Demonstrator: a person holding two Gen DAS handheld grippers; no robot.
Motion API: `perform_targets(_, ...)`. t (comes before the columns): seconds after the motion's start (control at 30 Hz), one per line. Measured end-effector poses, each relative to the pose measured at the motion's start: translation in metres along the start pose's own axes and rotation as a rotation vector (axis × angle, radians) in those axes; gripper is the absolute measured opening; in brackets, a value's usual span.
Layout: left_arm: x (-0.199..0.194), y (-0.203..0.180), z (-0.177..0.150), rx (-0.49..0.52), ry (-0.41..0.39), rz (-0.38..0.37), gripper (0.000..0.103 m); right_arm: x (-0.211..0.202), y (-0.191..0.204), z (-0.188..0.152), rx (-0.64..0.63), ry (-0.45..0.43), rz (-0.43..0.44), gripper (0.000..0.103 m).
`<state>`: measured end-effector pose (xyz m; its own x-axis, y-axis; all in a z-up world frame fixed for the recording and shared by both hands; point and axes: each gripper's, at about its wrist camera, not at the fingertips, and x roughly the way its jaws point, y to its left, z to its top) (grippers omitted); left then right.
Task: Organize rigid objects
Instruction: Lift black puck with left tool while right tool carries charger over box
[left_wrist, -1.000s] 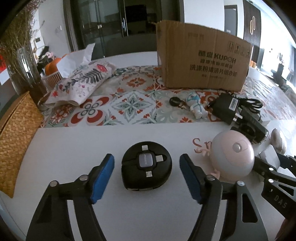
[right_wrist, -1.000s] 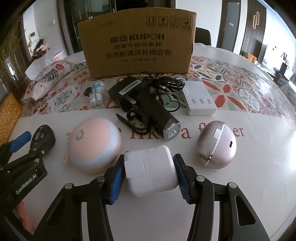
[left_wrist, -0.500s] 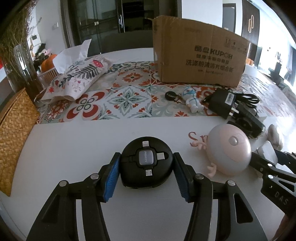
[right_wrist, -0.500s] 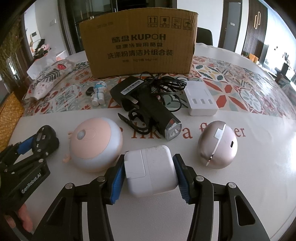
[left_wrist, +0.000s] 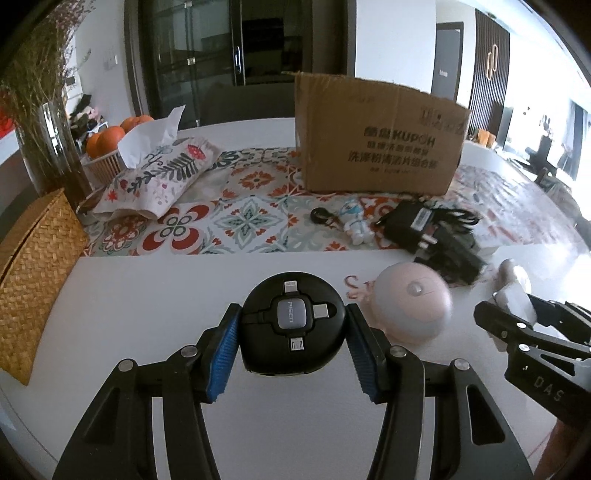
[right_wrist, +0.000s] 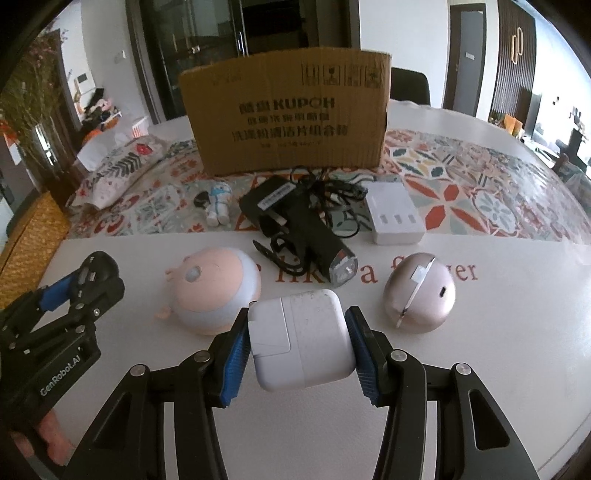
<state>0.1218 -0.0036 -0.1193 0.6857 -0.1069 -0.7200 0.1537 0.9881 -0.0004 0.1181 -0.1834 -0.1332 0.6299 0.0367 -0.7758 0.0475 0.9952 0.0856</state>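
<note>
Rigid objects are what I am sorting, and each tool has one: my left tool (left_wrist: 293, 349) is clamped on the round black cable reel (left_wrist: 293, 328), my right tool (right_wrist: 297, 341) on the white charger cube (right_wrist: 301, 339), blue pads flat against both sides. Both pieces sit just above the white bench (left_wrist: 147, 295), in front of the cardboard box (right_wrist: 286, 114) at the far side. I judge the box to be where they go. To do this well I would keep the squeeze even, lift clear of the pink round toy (right_wrist: 214, 291) between the tools, pass over the black torch (right_wrist: 314, 240) and its cords, and let go only once over the box's open top.
</note>
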Motion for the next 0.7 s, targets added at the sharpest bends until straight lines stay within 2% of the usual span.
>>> perform_targets(0.37,-0.039,-0.015,0.014,0.005,-0.067,-0.014,0.055,-0.044,-0.007,0.01,-0.007,-0.089,0.037,0.051)
perform_targets(0.7,-0.057,-0.022,0.037,0.008,-0.119,-0.04,0.055,-0.073,-0.009,0.03,-0.014,-0.171,0.051,0.051)
